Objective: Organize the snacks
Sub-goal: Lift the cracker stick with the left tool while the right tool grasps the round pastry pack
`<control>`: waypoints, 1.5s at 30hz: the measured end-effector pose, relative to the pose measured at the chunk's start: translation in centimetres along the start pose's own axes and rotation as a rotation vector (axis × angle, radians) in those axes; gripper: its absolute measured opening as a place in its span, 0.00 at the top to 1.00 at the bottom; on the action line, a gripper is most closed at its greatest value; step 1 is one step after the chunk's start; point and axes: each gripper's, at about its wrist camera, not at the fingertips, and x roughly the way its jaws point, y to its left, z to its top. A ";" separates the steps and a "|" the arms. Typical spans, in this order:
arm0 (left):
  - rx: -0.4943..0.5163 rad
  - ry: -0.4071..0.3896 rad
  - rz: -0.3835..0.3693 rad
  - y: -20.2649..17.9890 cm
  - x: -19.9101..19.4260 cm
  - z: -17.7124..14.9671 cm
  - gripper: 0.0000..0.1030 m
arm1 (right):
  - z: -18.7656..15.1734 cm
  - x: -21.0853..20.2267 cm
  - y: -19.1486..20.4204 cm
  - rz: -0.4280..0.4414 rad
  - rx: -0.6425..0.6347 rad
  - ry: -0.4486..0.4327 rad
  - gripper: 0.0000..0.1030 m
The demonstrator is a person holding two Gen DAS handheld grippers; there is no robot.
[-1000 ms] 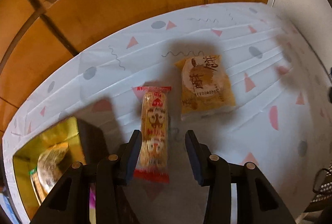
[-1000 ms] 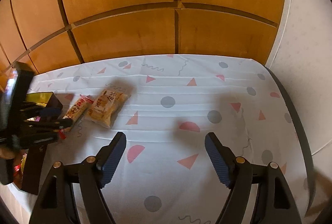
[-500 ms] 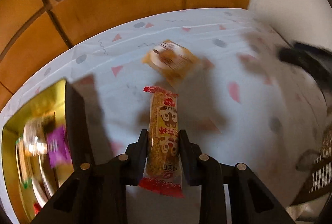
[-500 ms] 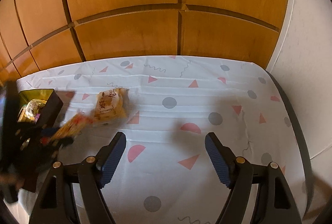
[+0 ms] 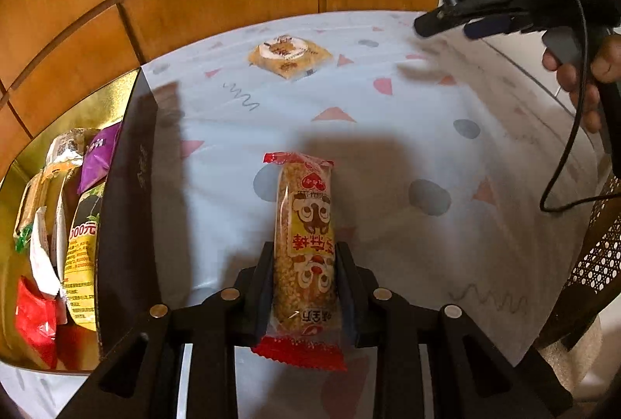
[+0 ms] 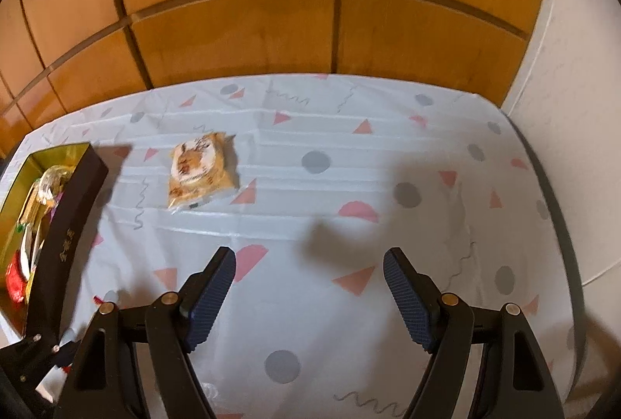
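Observation:
My left gripper [image 5: 304,252] is shut on a long rice-crisp bar [image 5: 304,225] in a clear wrapper with red ends, held above the patterned tablecloth [image 5: 388,147]. The bar sticks out forward past the fingertips. To its left stands a dark box with a gold inside [image 5: 132,186], holding several snack packets. A square yellow pastry packet [image 5: 289,56] lies on the cloth near the far edge; it also shows in the right wrist view [image 6: 200,168], right of the box [image 6: 73,209]. My right gripper [image 6: 309,259] hangs open over bare cloth, nothing between its pads.
Wooden wall panels [image 6: 233,30] back the table, and a white wall [image 6: 562,147] runs along its right side. A woven cane chair [image 5: 597,263] stands off the table's right edge. A hand [image 5: 582,85] and a black cable [image 5: 562,166] show at upper right.
The left jaws closed on the bar and lifted it off the cloth, carrying it back and toward the box. The yellow packet stayed put. The right gripper held still, open.

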 end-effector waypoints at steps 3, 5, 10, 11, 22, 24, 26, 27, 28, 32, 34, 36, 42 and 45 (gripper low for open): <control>0.003 -0.028 -0.010 0.1 -0.2 -0.5 0.71 | -0.4 0.6 1.2 0.056 -0.024 0.032 0.23; -0.007 -0.038 -0.023 0.4 -0.4 -0.8 0.71 | -0.4 1.1 2.5 0.101 -0.043 0.054 0.23; -0.025 -0.053 -0.054 0.8 -0.4 -1.0 0.71 | 1.5 2.7 5.7 0.127 -0.129 0.058 0.18; -0.028 -0.055 -0.057 0.9 -0.4 -1.0 0.71 | 2.3 3.5 6.4 0.127 -0.148 0.056 0.17; -0.042 -0.068 -0.077 1.2 -0.4 -1.2 0.71 | 8.3 11.8 11.7 0.060 -0.286 0.136 0.14; -0.035 -0.073 -0.069 1.0 -0.5 -1.3 0.71 | 8.6 12.6 12.3 0.056 -0.298 0.148 0.14; -0.036 -0.074 -0.070 0.9 -0.5 -1.4 0.71 | 8.4 13.0 12.6 0.057 -0.316 0.165 0.23; -0.038 -0.073 -0.073 1.0 -0.5 -1.3 0.71 | 8.2 13.3 12.5 0.055 -0.318 0.182 0.41; -0.040 -0.073 -0.074 1.0 -0.5 -1.3 0.71 | 7.8 13.3 12.4 0.058 -0.315 0.203 0.42; -0.037 -0.076 -0.066 1.0 -0.6 -1.4 0.71 | 5.2 11.0 11.7 0.073 -0.345 0.235 0.42; -0.044 -0.076 -0.067 1.0 -0.7 -1.4 0.71 | 3.4 9.6 10.9 0.085 -0.347 0.264 0.42; -0.049 -0.077 -0.066 1.0 -0.7 -1.4 0.71 | 1.6 8.4 10.2 0.108 -0.340 0.294 0.42; -0.043 -0.072 -0.042 0.5 -0.9 -1.4 0.71 | -3.8 5.1 7.8 0.107 -0.253 0.293 0.42; -0.037 -0.062 -0.034 0.3 -0.9 -1.2 0.71 | -4.6 4.6 7.5 0.097 -0.229 0.256 0.42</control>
